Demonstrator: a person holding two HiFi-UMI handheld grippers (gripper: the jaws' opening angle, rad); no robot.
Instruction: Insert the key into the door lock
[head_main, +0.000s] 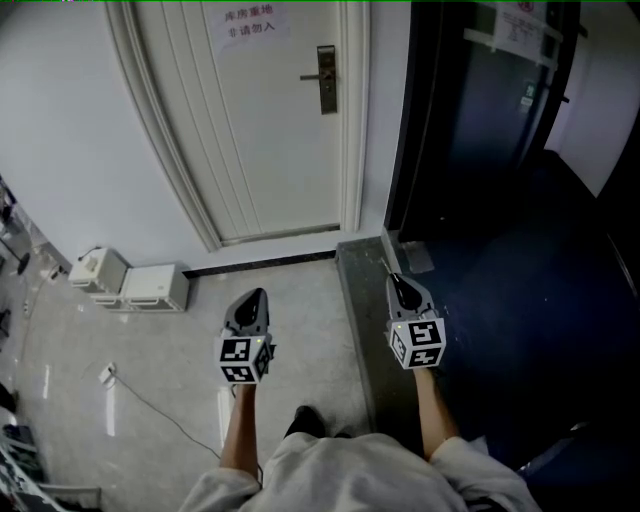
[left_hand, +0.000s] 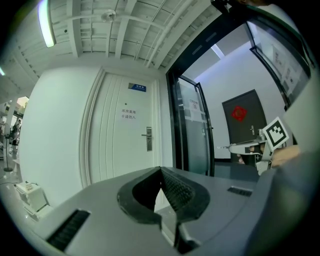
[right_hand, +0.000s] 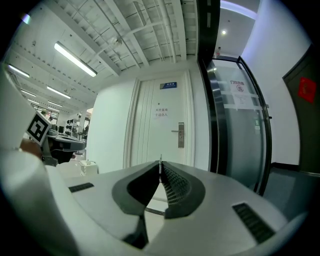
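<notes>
Approach step: right gripper jaws pinch the key, left gripper jaws closed empty; next, carry the key to the far door lock.

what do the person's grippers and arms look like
The left gripper and the right gripper both have grey bodies that taper to a point. Each carries a cube with black-and-white square markers. Their inner pads are dark and ribbed. No cables show on them. The person wears a light short-sleeved top, with the forearms bare.
</notes>
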